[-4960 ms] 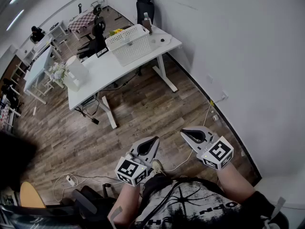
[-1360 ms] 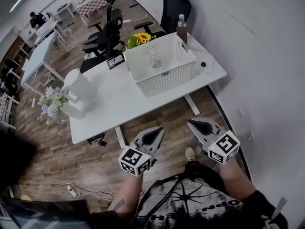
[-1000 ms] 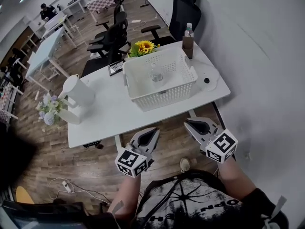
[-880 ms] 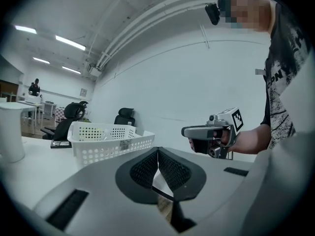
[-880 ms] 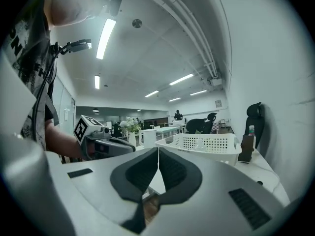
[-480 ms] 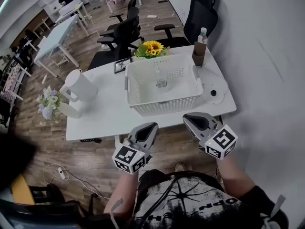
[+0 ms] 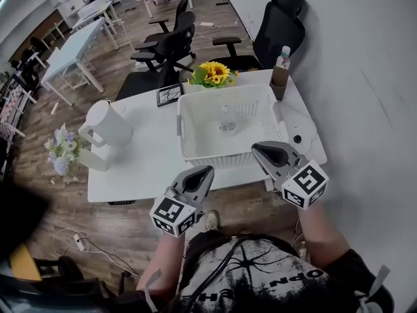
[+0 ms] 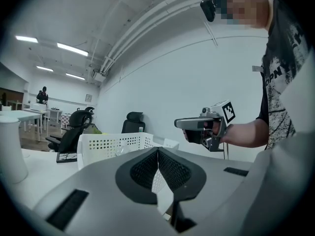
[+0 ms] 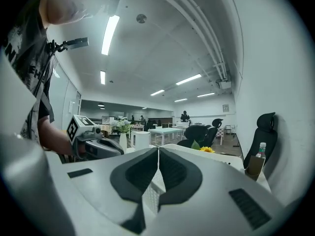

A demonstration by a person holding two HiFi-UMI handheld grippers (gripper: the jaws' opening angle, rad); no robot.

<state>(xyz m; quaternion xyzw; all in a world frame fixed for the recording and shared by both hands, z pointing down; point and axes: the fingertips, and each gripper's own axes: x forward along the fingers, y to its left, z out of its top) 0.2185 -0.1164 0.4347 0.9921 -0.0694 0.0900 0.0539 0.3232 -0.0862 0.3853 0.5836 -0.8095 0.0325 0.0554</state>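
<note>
White perforated plastic basket (image 7: 215, 154) is sitting open-topped on the white tabletop (image 7: 143, 155), so its inside is lying reachable from above. Left hand-held gripper (image 7: 207, 170) and right hand-held gripper (image 7: 256, 148) are hovering at its near side, both pointing towards it, jaws pressed together and gripping nothing.

A floor of brown wood planks (image 7: 58, 204) is seen beneath a white rectangular desk (image 7: 140, 168), which is set with one short end close by a plain white wall (image 7: 365, 57). A black high-backed office chair (image 7: 281, 26) is placed behind the desk near that wall, and two black swivel chairs (image 7: 171, 41) are stood beside it. Further pale tables (image 7: 73, 44) are ranged down the long room. A white power strip (image 7: 77, 241) is laid on the floor. The white ceiling is lit by long strip lamps (image 9: 109, 33), and white pipes (image 9: 209, 31) are run along it.
</note>
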